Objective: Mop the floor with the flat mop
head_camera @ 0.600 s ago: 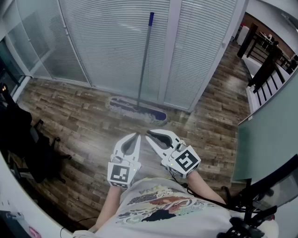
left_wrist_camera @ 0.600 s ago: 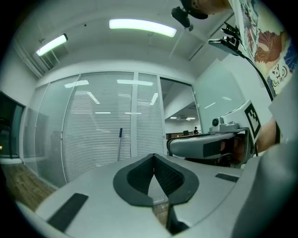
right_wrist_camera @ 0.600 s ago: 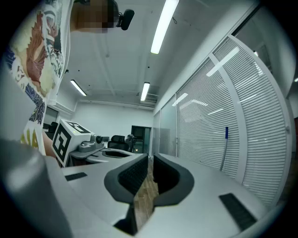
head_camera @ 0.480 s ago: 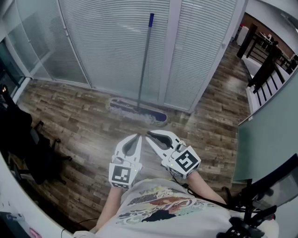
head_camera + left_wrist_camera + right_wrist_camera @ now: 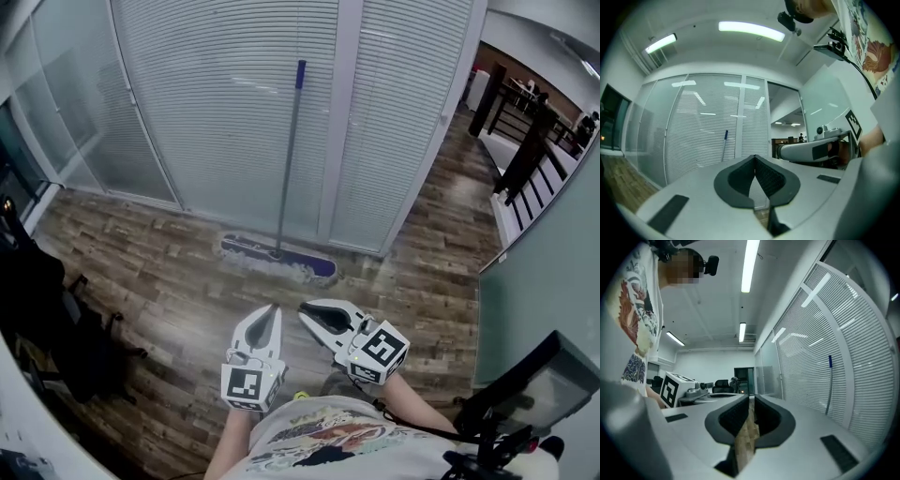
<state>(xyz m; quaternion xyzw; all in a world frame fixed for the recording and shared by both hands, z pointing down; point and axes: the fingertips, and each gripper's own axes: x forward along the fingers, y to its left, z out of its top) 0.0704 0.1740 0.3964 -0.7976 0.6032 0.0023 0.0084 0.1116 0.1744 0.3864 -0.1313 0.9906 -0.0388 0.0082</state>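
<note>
The flat mop stands by itself against the white blinds. Its grey handle (image 5: 289, 159) has a blue top end, and its blue flat head (image 5: 277, 258) lies on the wood floor. Both grippers hang level in front of the person's body, short of the mop head and apart from it. My left gripper (image 5: 271, 309) is shut and empty. Just right of it, my right gripper (image 5: 305, 307) is shut and empty too. The left gripper view shows shut jaws (image 5: 754, 157) and the mop handle (image 5: 724, 146) far off. In the right gripper view the handle (image 5: 828, 386) stands at the right beyond the shut gripper (image 5: 750, 397).
A black office chair (image 5: 52, 314) stands at the left. White blinds and glass panels (image 5: 216, 103) close off the far side. A pale partition (image 5: 544, 272) runs along the right, with dark furniture (image 5: 525, 141) beyond it. Wood floor (image 5: 169, 281) lies between me and the mop.
The head view has shifted, so the mop and both grippers sit lower in the picture. The mop still leans on the blinds, and both grippers stay shut and empty.
</note>
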